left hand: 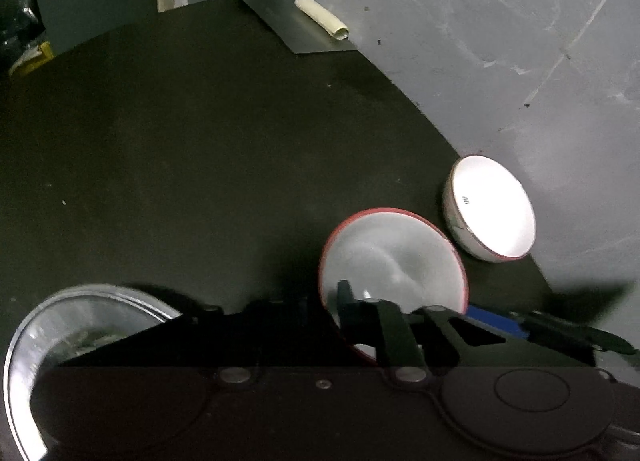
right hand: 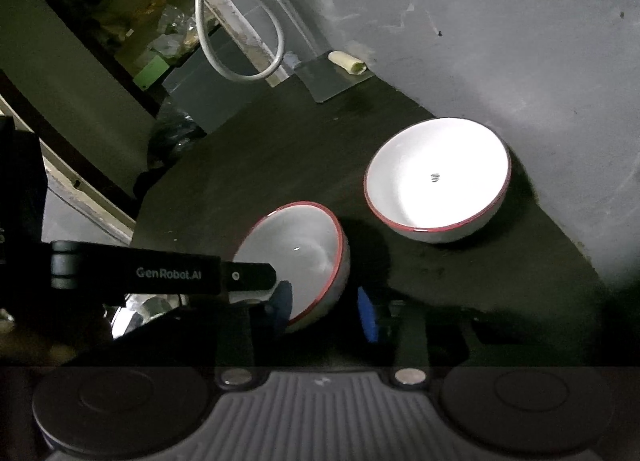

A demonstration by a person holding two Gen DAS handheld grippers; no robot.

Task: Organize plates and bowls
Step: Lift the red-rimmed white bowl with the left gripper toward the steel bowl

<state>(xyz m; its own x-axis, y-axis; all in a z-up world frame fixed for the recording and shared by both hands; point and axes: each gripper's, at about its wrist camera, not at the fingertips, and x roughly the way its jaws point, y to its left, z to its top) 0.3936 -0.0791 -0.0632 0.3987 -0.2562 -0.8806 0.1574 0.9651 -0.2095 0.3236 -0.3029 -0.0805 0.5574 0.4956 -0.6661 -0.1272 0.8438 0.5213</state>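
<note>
— Near the counter's [right hand: 280, 157] front edge, tipped up off its base: the near bowl [right hand: 304, 245], white with a red rim. Close to the far bowl [right hand: 436, 177], not touching it.

— Held how?

— Pinched at the rim by the left gripper [left hand: 354, 311], fingers pressed together on the wall. Straddled by the right gripper [right hand: 324, 309] too, one blue pad inside, the other outside with a dark gap beside it. Cannot tell whether pressing.

— Best way on, then?

— Probably this: seat the right fingers firmly on the wall before lifting. Keep both wrists moving together and avoid twisting the thin rim. Then, judging by the task, carry across and lower squarely into the far bowl, rims parallel, no dropping.

— Risks?

— Slippery glaze, likely. Also the steel plate [left hand: 88, 313] just beside the left gripper, easy to knock.
</note>
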